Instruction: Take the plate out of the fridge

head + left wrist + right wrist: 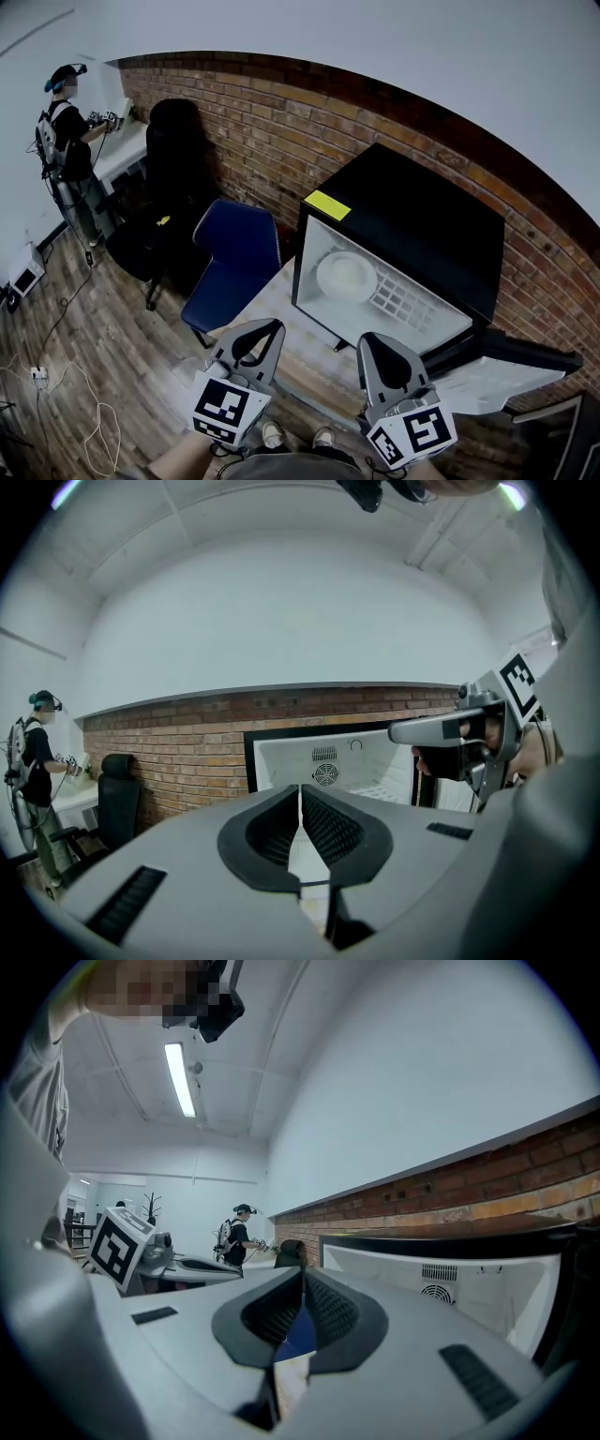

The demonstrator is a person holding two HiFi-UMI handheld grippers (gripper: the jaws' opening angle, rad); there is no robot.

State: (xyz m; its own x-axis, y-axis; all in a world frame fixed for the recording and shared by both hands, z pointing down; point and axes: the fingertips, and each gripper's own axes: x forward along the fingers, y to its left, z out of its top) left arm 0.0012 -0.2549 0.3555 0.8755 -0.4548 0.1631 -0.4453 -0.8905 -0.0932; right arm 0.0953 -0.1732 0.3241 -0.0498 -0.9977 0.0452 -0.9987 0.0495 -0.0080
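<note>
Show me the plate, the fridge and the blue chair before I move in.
plate [345, 276], head view, centre of the white dish.
fridge [412, 220], head view, black top panel.
blue chair [239, 239], head view, backrest.

so the fridge [403, 225] sits on the table [281, 314] in front of me, backed up against the brick wall [281, 122], with its door [487, 380] swung out to the right. the plate [345, 275] lies inside on the shelf [408, 302], over on the left side. my left gripper [272, 324] and right gripper [371, 339] are side by side over the table's near edge, short of the opening. a chair [234, 262] stands left of the table, an office chair [173, 141] is behind it along the wall, and a person [66, 122] is at a desk [122, 150] far left.
</note>
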